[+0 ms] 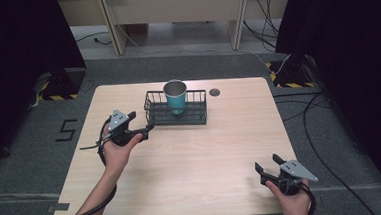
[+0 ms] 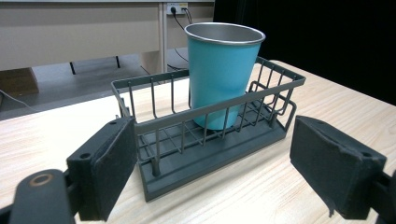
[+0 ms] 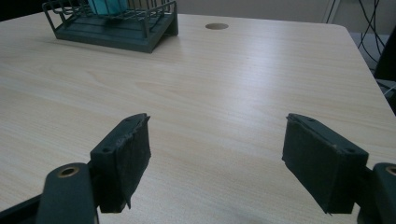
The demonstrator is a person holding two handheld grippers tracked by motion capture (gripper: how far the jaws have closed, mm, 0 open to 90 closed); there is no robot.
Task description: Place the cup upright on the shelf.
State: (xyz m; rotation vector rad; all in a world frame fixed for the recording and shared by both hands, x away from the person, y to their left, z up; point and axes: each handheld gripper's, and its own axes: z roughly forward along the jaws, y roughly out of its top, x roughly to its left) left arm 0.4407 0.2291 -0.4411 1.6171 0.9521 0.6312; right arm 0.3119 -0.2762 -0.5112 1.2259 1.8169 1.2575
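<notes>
Reaching toward the wire basket (image 1: pixel 176 108) appears to be the step in hand, and it looks best done by keeping the left claw (image 1: pixel 140 125) level with the counter (image 1: pixel 197 162) and easing it straight onto the basket's near end, so both pads straddle the rim wire rather than poke through the bars.

Nearest, at the lower right of the high view, the right claw (image 1: pixel 267 164) hovers over bare counter with its jaws spread apart and nothing between them; in the right gripper view the basket (image 3: pixel 112 25) lies well apart, at the upper left of the frame.

Farther in, left of centre in the high view, the left claw is likewise released, its jaws wide. In the left gripper view the basket (image 2: pixel 210 135) sits just beyond and between the two pads (image 2: pixel 112 163), near but apparently not yet touched.

Farthest, a teal metal cup (image 2: pixel 224 70) stands upright inside the basket, toward its middle. A tilt or jerk of the basket could topple it, so a slow, even squeeze seems wise.
</notes>
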